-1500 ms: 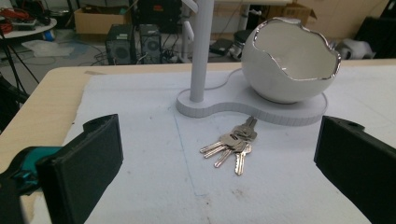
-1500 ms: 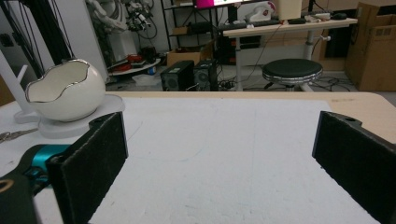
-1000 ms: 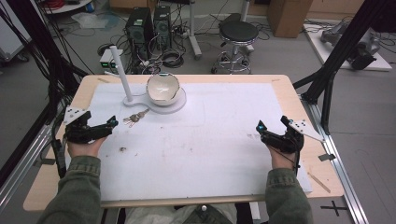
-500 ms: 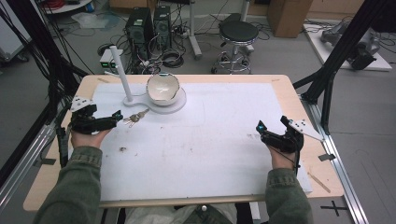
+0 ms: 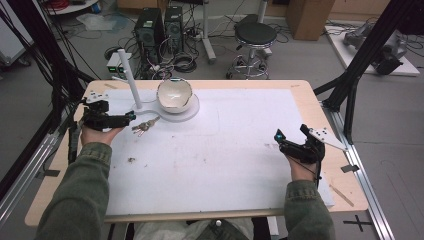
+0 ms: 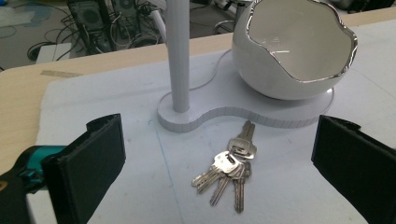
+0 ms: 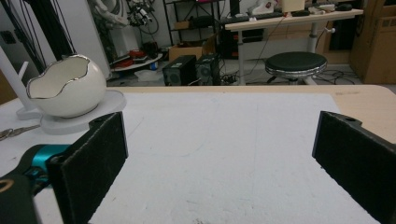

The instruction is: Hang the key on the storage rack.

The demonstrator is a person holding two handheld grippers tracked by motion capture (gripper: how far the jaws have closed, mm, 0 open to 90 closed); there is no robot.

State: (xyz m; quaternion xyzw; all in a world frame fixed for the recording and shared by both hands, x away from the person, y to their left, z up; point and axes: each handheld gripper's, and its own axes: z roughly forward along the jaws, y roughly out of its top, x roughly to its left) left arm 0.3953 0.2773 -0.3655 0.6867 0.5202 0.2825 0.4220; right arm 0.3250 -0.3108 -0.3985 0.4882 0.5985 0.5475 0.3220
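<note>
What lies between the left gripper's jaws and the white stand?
The keys, flat on the mat, just short of the stand's base, framed by the left gripper's open jaws in its own view.

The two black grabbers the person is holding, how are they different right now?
The left gripper is at the far left of the table, pointing at the keys; the right gripper is at the right side with only bare white mat ahead of it. In the left gripper view the keys lie between the jaws, just in front of the white stand; nothing lies between the right gripper's jaws. Both are open and hold nothing.
</note>
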